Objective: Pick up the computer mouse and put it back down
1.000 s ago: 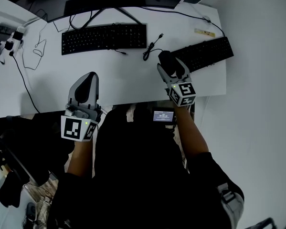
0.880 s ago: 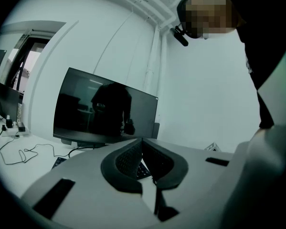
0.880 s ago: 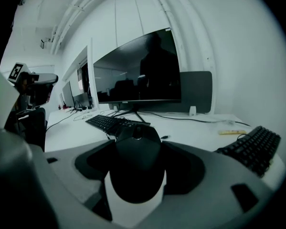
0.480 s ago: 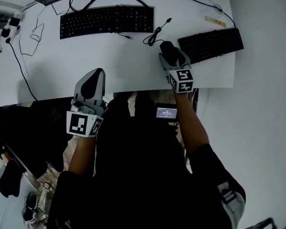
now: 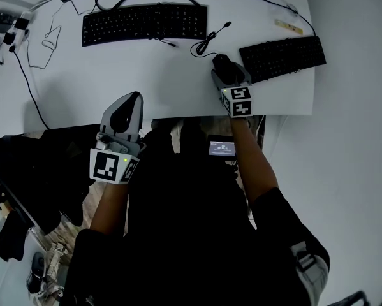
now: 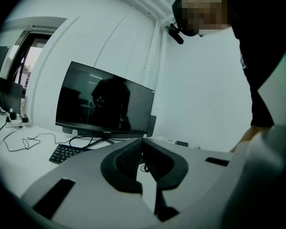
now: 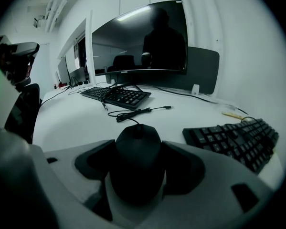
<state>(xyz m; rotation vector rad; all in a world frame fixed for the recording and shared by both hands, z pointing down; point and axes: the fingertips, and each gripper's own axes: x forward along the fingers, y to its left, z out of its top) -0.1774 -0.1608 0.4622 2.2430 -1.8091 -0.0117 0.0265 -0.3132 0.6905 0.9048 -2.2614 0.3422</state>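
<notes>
My right claw (image 7: pixel 137 167) is clamped on the mouse (image 7: pixel 134 151), one pad on each side, so the mouse is sitting right in my grip. Its long axis runs straight along the claw's own line, with the cord end pointing away from me toward the monitor (image 7: pixel 140 39). I honestly can't tell whether its belly is on the bench (image 5: pixel 165 75) or just off it, since the underside is hidden. So putting it down looks like a straight-down job with no twisting needed, then letting the pads go.

The cord (image 7: pixel 133 112) runs off the nose into a loose coil just ahead. The angled keyboard (image 7: pixel 236 140) is just to the right of the mouse, so I'd watch that side on the way down. The other keyboard (image 5: pixel 145 23) is well off to the left, by the monitor.

My left claw (image 6: pixel 143 163) is pinched closed on nothing and hangs over the near edge of the bench, well apart from the mouse. This one's all on the right hand. There are no containers anywhere that I can see.
</notes>
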